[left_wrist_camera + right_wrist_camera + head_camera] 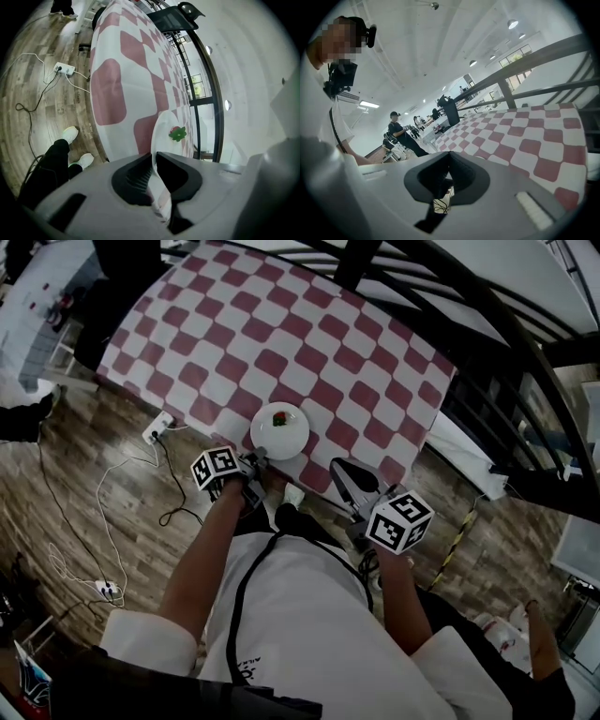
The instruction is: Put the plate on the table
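Note:
A white plate (279,430) with a small red and green decoration (279,418) rests on the red-and-white checked table (281,334), close to its near edge. My left gripper (255,463) is at the plate's near rim. In the left gripper view the plate (166,136) runs edge-on between the jaws of that gripper (153,155), which stand slightly apart around the rim. My right gripper (342,474) hovers off the table's near edge, to the right of the plate. In its own view its jaws (447,154) meet with nothing between them.
A power strip (157,428) and cables lie on the wood floor to the left of the table. A black railing (487,343) runs along the table's far right side. The person's shoes (70,134) stand by the table edge. People (396,126) sit far off.

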The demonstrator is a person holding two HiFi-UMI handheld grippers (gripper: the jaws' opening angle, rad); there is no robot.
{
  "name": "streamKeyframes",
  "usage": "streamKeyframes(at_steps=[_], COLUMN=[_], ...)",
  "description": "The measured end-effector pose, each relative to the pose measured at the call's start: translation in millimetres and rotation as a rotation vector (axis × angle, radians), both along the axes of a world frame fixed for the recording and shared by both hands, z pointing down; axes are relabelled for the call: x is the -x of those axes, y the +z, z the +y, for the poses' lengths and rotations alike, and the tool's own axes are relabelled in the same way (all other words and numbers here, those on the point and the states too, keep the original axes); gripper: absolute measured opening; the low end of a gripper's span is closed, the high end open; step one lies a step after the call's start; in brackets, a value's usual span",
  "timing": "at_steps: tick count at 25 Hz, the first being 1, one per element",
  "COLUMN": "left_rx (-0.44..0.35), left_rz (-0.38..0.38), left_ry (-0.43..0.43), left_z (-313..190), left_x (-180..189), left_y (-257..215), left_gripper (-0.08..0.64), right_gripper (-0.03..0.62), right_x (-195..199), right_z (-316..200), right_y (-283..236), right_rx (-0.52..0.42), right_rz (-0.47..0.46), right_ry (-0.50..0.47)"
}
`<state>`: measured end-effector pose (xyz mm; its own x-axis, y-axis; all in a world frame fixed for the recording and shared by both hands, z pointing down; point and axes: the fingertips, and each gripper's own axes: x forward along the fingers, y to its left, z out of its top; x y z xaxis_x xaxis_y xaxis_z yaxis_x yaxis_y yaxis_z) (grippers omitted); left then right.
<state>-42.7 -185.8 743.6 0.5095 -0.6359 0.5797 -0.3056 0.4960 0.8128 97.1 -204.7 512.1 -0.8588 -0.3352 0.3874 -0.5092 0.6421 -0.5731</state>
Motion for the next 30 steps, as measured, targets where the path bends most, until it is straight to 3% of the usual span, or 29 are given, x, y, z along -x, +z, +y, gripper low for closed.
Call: streamKeyframes(at_steps=[7,14,18,30], left_rx=[-0.025,-0.007,-0.038,-0.412], left_rz=[0.068,0.09,0.089,0.017], left_ry=[0.036,0.082,0.114,0.269], left_z=[1.7,23.7,22.5,-34.5], left_x=[-6.0,2.1,11.8,17.4], left_y=[-16.1,-31.4,-50.8,-197.5], left_gripper=[0.143,0.167,0.169,0.061], right_gripper=[0.008,0.008,0.008,0.008], right_x=[2.5,7.1,12.9,29.8], right_z=[-4.1,-12.8,-20.2,-29.9], right_y=[-4.7,-8.4,-12.7,-41.0], right_rx=[-0.005,-0.01,-0.025,-0.103], right_rz=[-0.003,-0.01,-0.011,-0.025], right_ry=[0.039,0.072,0.075,0.086])
